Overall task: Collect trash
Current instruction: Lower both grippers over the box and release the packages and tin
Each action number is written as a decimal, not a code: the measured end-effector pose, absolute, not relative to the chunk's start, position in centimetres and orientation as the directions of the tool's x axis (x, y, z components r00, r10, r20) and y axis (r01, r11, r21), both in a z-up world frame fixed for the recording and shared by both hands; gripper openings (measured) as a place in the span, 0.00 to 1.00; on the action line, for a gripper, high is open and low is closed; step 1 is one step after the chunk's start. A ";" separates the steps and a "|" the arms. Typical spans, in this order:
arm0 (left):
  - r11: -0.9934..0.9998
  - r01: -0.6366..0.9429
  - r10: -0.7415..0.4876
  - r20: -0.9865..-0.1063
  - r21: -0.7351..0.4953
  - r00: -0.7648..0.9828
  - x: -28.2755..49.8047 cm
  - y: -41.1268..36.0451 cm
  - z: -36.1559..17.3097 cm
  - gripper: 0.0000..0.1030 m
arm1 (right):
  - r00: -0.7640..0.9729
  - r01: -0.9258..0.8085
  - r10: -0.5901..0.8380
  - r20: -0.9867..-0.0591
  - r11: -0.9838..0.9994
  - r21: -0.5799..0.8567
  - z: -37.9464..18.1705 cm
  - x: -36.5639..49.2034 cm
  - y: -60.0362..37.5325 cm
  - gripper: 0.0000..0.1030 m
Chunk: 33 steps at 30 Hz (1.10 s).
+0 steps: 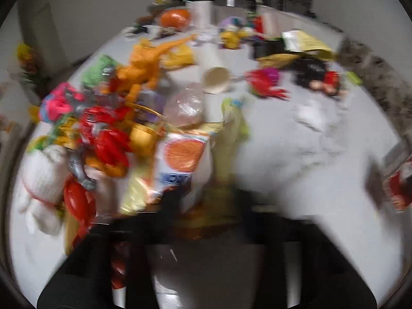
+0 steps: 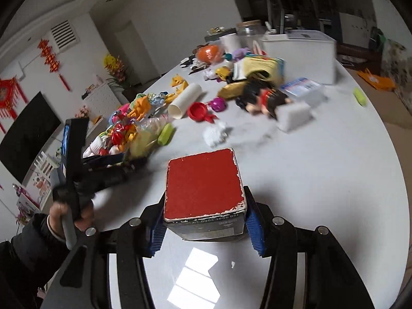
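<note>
Red-topped carton (image 2: 204,193), worn white at its edges: clamped between the blue pads (image 2: 255,228) of my right gripper (image 2: 206,228), over the white table (image 2: 322,159). My left gripper (image 2: 134,166), jaws closed, sits at the toy pile (image 2: 123,128); blur hides any catch.

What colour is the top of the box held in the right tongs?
Red, with worn white edges, on the box; clearest in the right wrist view.
</note>
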<state>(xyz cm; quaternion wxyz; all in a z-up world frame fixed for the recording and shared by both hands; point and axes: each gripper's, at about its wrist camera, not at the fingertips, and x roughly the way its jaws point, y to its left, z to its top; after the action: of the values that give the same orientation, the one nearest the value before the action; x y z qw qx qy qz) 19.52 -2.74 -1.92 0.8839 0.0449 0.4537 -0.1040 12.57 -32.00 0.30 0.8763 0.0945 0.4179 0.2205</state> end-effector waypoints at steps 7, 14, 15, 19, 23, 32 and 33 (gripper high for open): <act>0.955 0.283 -0.252 -0.732 -0.084 0.633 10.3 -1.4 2.0 0.14 | 0.562 -0.327 0.501 -0.658 0.865 0.380 0.6 8.6 -31.6 0.51; 0.931 0.350 -0.325 -0.660 -0.098 0.677 0.5 0.3 6.1 0.14 | 0.518 -0.408 0.569 -0.639 0.821 0.399 2.2 2.7 -29.0 0.51; 0.928 0.358 -0.335 -0.656 -0.105 0.676 -0.6 0.5 6.4 0.14 | 0.508 -0.423 0.579 -0.637 0.813 0.401 2.4 1.7 -28.6 0.51; 0.918 0.375 -0.360 -0.663 -0.127 0.656 -5.0 1.2 6.6 0.14 | 0.450 -0.469 0.619 -0.644 0.777 0.419 2.4 -2.1 -27.2 0.51; 0.899 0.414 -0.388 -0.693 -0.141 0.607 -8.6 1.5 5.5 0.14 | 0.373 -0.514 0.646 -0.666 0.741 0.431 1.6 -6.1 -26.0 0.51; 0.876 0.463 -0.353 -0.831 -0.133 0.430 -13.1 1.6 -1.9 0.19 | 0.186 -0.527 0.597 -0.780 0.731 0.434 -4.9 -10.8 -23.6 0.55; 0.878 0.463 -0.333 -0.851 -0.123 0.405 -13.1 1.7 -3.3 0.33 | 0.165 -0.516 0.590 -0.790 0.735 0.441 -5.9 -10.8 -23.5 0.59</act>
<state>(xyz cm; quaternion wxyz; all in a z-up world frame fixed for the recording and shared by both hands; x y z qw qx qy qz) -13.09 1.66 -3.30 0.8355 0.0661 0.4907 -0.2383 -10.76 -23.49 -5.90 0.7626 0.0347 0.5347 0.3625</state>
